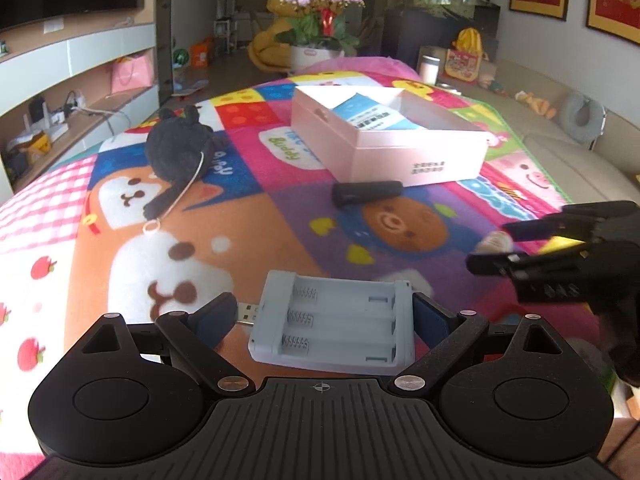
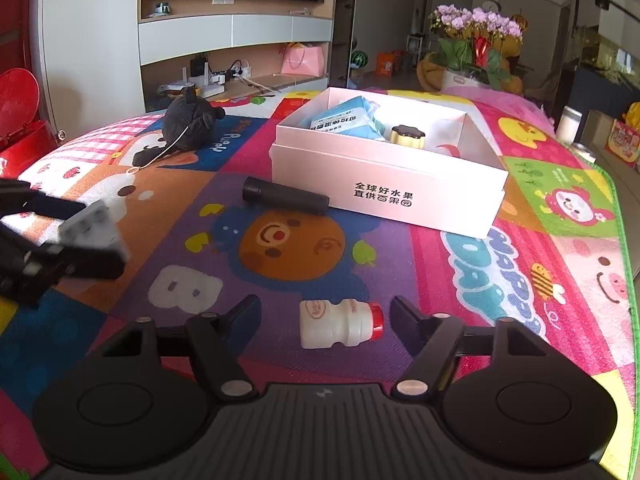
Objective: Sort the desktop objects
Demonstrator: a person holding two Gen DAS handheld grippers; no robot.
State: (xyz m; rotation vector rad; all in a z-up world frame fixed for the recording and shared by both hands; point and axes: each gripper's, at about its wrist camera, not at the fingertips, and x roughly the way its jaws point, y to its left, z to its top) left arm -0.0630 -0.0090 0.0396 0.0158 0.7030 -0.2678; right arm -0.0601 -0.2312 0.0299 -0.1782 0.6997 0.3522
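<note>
My left gripper (image 1: 324, 316) is shut on a grey battery charger (image 1: 332, 324) with a USB plug; the charger also shows in the right wrist view (image 2: 92, 232), held above the mat. My right gripper (image 2: 324, 316) is open around a small white yogurt bottle with a red cap (image 2: 340, 322) that lies on the mat. In the left wrist view the right gripper (image 1: 492, 244) is at the right, with the bottle (image 1: 494, 242) between its fingers. A pink box (image 2: 384, 184) holds a blue tissue pack (image 2: 344, 120) and a small yellow jar (image 2: 408, 136).
A black cylinder (image 2: 284, 196) lies in front of the box. A black plush toy (image 2: 188, 124) with a string lies at the far left. The colourful mat (image 2: 560, 248) ends at the right. A flower pot (image 2: 472, 52) stands behind.
</note>
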